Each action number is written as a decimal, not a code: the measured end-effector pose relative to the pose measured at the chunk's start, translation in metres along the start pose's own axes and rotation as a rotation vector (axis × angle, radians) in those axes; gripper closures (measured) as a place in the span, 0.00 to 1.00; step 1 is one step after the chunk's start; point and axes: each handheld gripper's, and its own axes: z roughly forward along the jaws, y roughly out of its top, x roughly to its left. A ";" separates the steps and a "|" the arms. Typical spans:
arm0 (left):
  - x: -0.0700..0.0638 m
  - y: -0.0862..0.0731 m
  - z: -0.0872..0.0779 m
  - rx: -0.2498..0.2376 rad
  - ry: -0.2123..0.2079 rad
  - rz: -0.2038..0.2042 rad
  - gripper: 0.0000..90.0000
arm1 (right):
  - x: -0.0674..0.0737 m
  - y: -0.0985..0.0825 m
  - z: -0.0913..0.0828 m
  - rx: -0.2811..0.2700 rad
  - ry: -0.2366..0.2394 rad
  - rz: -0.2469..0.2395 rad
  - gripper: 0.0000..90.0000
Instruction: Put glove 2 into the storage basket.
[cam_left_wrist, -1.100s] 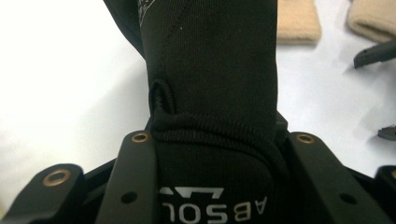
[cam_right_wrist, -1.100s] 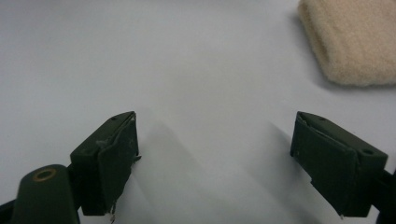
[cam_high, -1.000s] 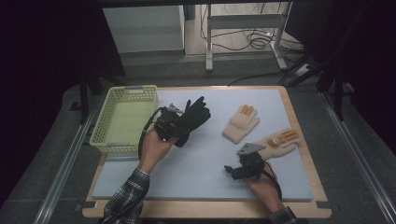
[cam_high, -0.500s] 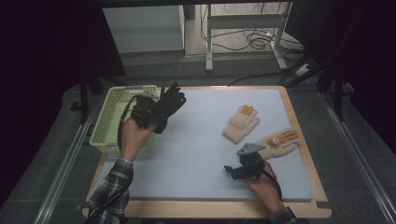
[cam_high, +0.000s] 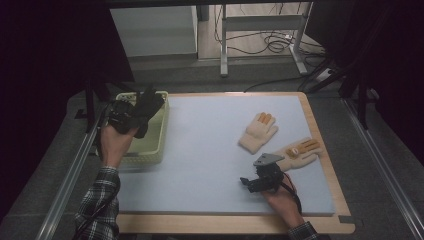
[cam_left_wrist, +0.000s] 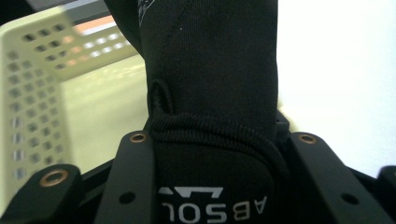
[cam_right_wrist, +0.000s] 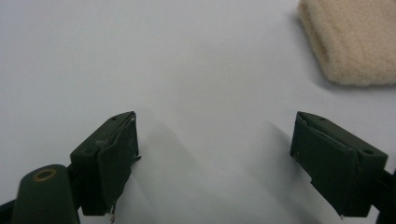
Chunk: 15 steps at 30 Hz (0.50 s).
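Observation:
My left gripper (cam_high: 131, 119) is shut on a black glove (cam_high: 149, 105) and holds it over the near right part of the pale green basket (cam_high: 150, 150). In the left gripper view the black glove (cam_left_wrist: 210, 70) rises between the jaws, its cuff printed with white letters, and the basket's wall (cam_left_wrist: 32, 84) lies behind it at the left. My right gripper (cam_high: 246, 183) rests low on the blue mat near the front, open with nothing between its fingertips (cam_right_wrist: 116, 154). A cream glove (cam_high: 257, 132) lies on the mat, and a second cream glove (cam_high: 298, 152) lies just right of my right gripper.
The light blue mat (cam_high: 210, 165) covers a wooden table top (cam_high: 230, 222). The cuff of a cream glove (cam_right_wrist: 350, 42) shows at the upper right of the right gripper view. Metal rails run along both sides of the table. Cables lie on the floor behind it.
My left hand has carried the black glove leftward from the middle of the mat to above the basket. The right hand and both cream gloves have stayed where they were.

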 end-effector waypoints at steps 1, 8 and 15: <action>0.005 -0.002 0.001 0.001 0.005 -0.006 0.67 | 0.000 0.000 0.000 -0.002 0.000 0.001 0.16; 0.033 -0.013 0.014 0.030 0.044 -0.078 0.66 | 0.000 0.000 0.000 -0.003 0.001 0.003 0.17; 0.051 -0.023 0.035 0.094 0.067 -0.105 0.65 | 0.000 0.000 0.000 -0.003 0.000 0.003 0.17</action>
